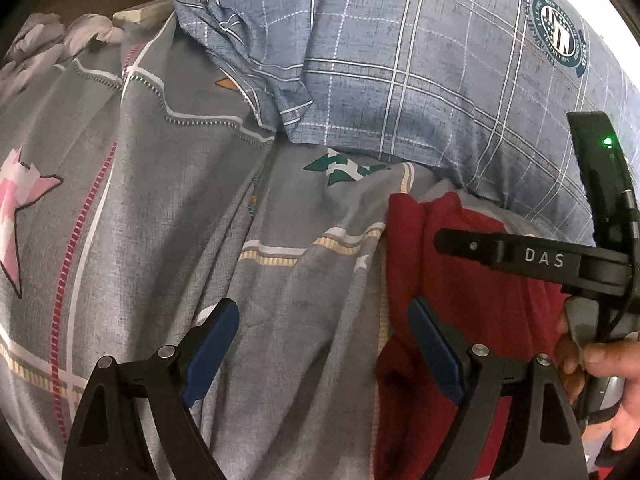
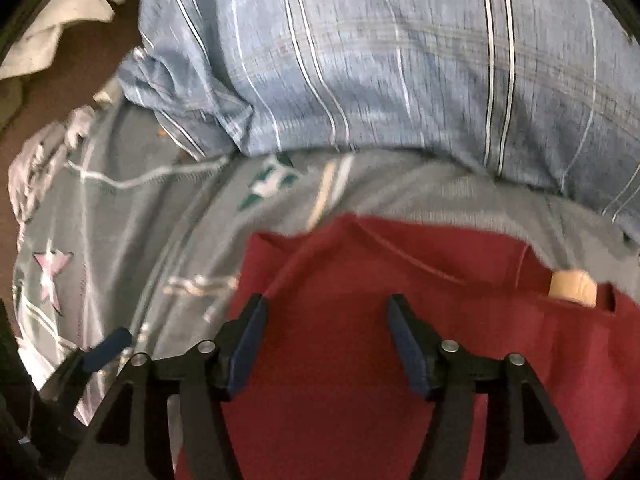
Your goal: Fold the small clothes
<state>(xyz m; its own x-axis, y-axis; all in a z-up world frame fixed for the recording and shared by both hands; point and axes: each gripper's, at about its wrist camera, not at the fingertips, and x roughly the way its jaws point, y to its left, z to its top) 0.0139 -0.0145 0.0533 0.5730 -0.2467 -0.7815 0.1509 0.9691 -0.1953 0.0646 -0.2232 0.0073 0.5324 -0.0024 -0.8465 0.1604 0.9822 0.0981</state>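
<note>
1. A small red garment (image 2: 400,280) lies spread on a bed's grey star-print sheet (image 1: 160,200), below a blue plaid pillow (image 1: 400,60) that fills the top of both views.

2. In the right wrist view the red garment takes up the lower centre and lower right of the frame; its upper edge runs roughly left to right just under the pillow, and a tan label (image 2: 572,284) shows at the right edge.

3. The right gripper (image 2: 326,344) hangs directly over the red cloth, its fingers parted with nothing between them; only red fabric shows through the gap. Whether the tips touch the cloth I cannot tell, as the view is blurred.

4. In the left wrist view the garment sits at the lower right, its left edge running top to bottom down the frame. The left gripper (image 1: 320,344) also stands with fingers wide apart and empty: its left finger (image 1: 208,352) is over grey sheet, its right finger (image 1: 436,348) over the red edge.

5. The right gripper's body, marked "DAS", crosses the right side of the left wrist view above the garment, with the person's hand (image 1: 600,368) on its handle at the lower right.

6. Judged from this, the right hand is the better placed: the cloth lies straight beneath its fingers, while the left straddles the garment's near-side edge and would need to shift toward the frame's right to take a corner.
</note>
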